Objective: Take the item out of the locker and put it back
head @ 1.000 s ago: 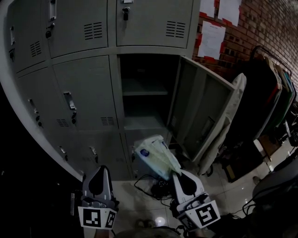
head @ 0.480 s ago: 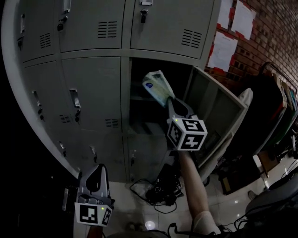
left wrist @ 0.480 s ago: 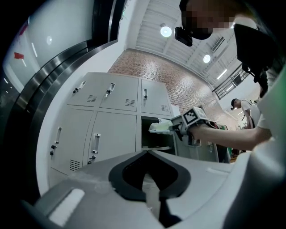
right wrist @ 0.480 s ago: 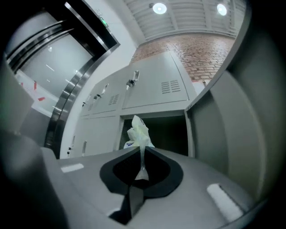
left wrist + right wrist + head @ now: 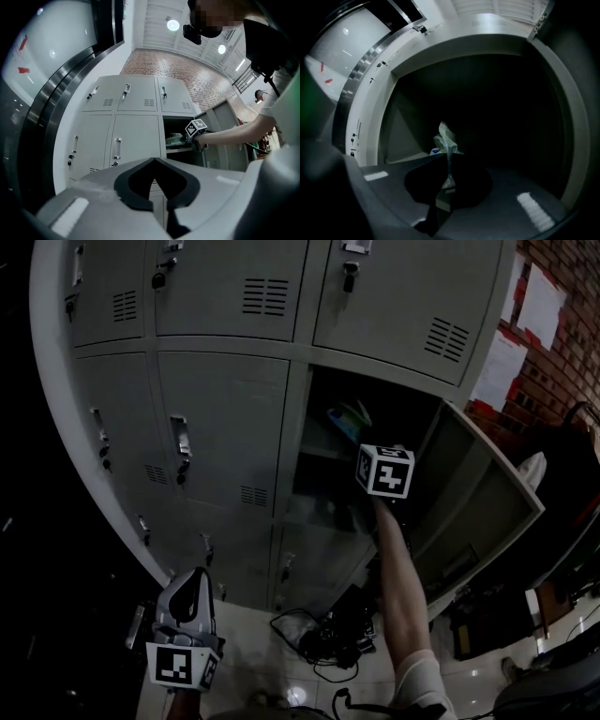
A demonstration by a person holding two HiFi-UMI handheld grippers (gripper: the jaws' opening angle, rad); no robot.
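The item is a pale plastic bag (image 5: 345, 416), partly inside the dark upper compartment of the open grey locker (image 5: 323, 451). My right gripper (image 5: 364, 435) reaches into that opening on an outstretched arm, its marker cube just outside. In the right gripper view the jaws of my right gripper (image 5: 448, 177) are shut on the bag's (image 5: 446, 139) thin edge, and the bag stands up ahead over the shelf. My left gripper (image 5: 193, 579) hangs low at the left, shut with nothing in it; its own view shows its tips (image 5: 154, 161) met, with the bag (image 5: 176, 139) far off.
The locker's door (image 5: 483, 512) stands swung out to the right. Neighbouring locker doors (image 5: 225, 427) are shut, with handles. A tangle of cables (image 5: 333, 643) lies on the floor below. A brick wall with papers (image 5: 539, 306) is at the far right.
My right gripper has lifted the bag from low near the floor up into the open locker's upper compartment. The head view has tilted upward. The left gripper has stayed low.
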